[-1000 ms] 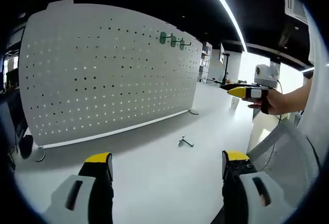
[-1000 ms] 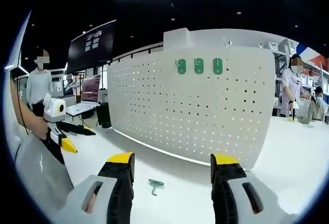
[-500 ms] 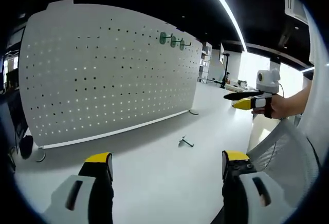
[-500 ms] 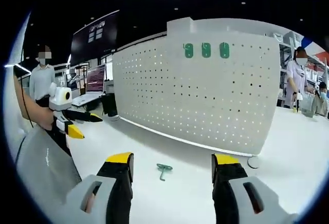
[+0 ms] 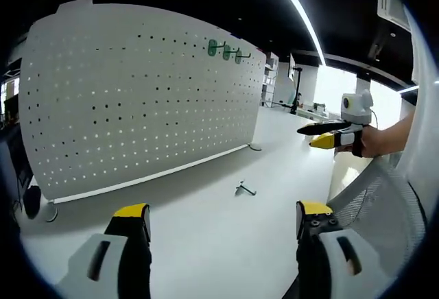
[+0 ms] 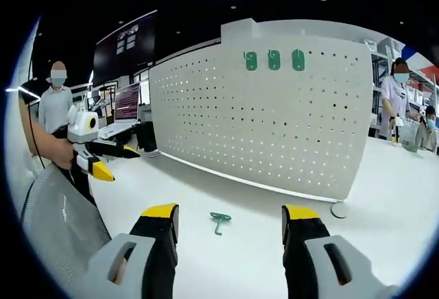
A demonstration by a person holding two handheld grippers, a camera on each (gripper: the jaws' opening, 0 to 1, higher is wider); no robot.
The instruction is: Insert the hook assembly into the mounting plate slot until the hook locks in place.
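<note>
1. A small green metal hook assembly [image 6: 219, 221] lies flat on the white table [image 6: 384, 196], just ahead of the right tool [image 6: 228, 222] and between the lines of its two yellow-tipped jaws, which stand apart and hold nothing.

2. In the left gripper view the same hook assembly [image 5: 243, 189] sits farther off, ahead and slightly right of the left tool [image 5: 223, 218], whose jaws are likewise apart and empty.

3. By this reading the right tool is the nearer of the two, so it seems the likelier one to make the pick.

4. The hook's long stem runs roughly toward the right tool, with its crossbar at the far end; a straight descent would probably put the jaws on either side of the stem.

5. Beyond the hook stands the tall white perforated mounting plate [image 6: 274, 121], upright on the table, its face towards the right tool and well apart from the hook.

6. Three green hooks [image 6: 274, 60] already hang in a row near the plate's top edge.

7. The hook assembly is not yet lifted, so the insertion has still to begin.
</note>
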